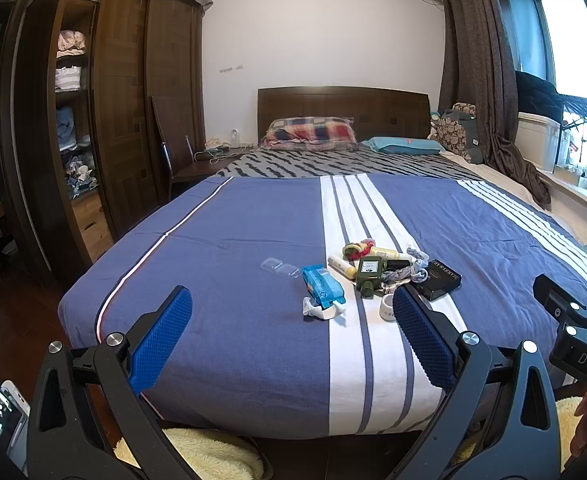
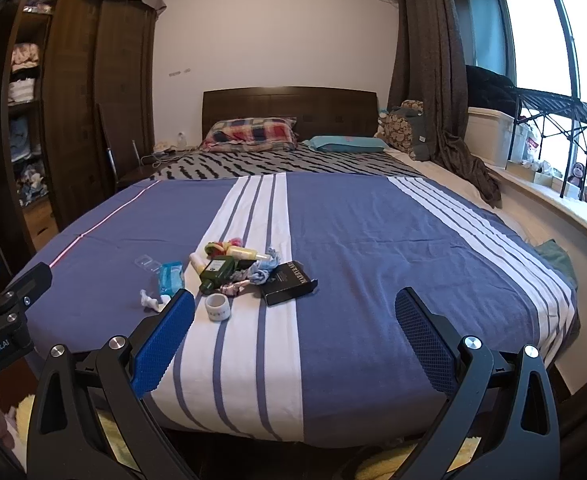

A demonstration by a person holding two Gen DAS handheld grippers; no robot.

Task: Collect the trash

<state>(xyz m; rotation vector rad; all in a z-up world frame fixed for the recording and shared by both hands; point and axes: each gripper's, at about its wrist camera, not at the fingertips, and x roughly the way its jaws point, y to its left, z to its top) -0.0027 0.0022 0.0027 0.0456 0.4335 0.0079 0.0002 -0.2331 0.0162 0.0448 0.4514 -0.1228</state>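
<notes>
— On the bed [image 1: 253,240], where is the trash?
— Heaped around the green bottle [image 1: 369,274]: a black box [image 1: 439,279] just right of it, a blue wipes packet [image 1: 322,286] to its left, a crumpled tissue [image 1: 322,311] nearer the foot, and a small white jar [image 1: 388,307] just in front.
— And the fingers?
— Both pairs are spread wide, holding nothing. The left gripper [image 1: 293,336] and right gripper [image 2: 295,338] hover at the foot of the bed, well short of the bottle.
</notes>
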